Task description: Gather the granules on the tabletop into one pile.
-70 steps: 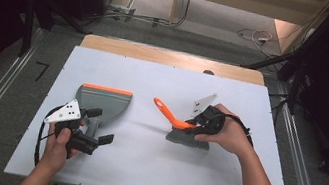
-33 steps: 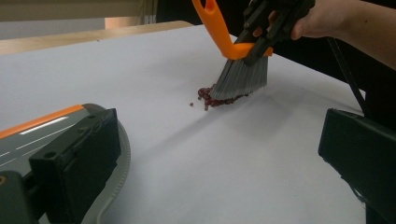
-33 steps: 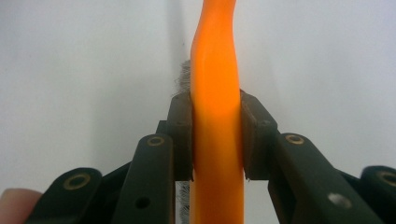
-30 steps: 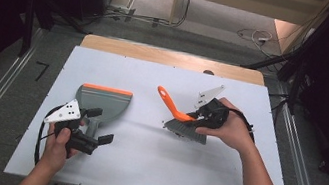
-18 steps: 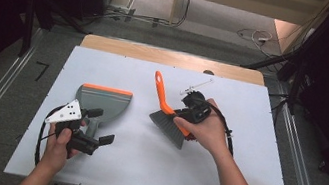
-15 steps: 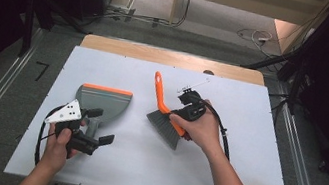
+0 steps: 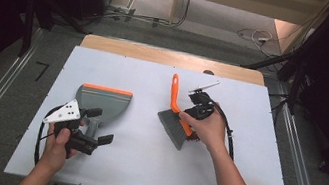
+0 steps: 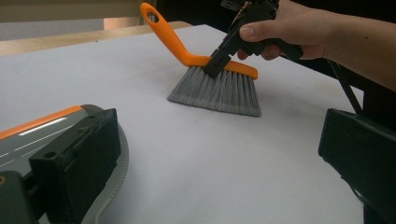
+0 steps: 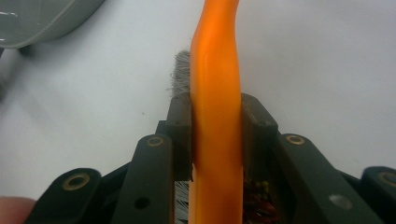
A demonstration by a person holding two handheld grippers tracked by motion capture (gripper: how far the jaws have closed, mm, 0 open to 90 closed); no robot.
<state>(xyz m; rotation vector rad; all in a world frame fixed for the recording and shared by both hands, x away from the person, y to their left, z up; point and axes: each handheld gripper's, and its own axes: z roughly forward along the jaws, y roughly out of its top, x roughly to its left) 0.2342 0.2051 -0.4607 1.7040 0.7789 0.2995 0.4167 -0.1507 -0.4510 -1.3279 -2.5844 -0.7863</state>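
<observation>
Brush [image 7: 176,117] swung handle-up; right tool [image 7: 198,112] clamps smooth orange plastic spine, grey bristles fanned; left tool [image 7: 95,131] wide.

- Right gripper [image 7: 188,113] sits clamped, both black jaws pressed flat against the orange back of the brush [image 7: 176,117], one on each side.
- Right hand [image 7: 207,129] wraps the gripper body, thumb laid forward along the top, forearm angling in from the lower right.
- Left gripper [image 7: 98,126] has its jaws spread wide, nothing between them.
- Left hand [image 7: 58,143] grips from behind, the grey plate on top, the forearm rising from the bottom edge.
</observation>
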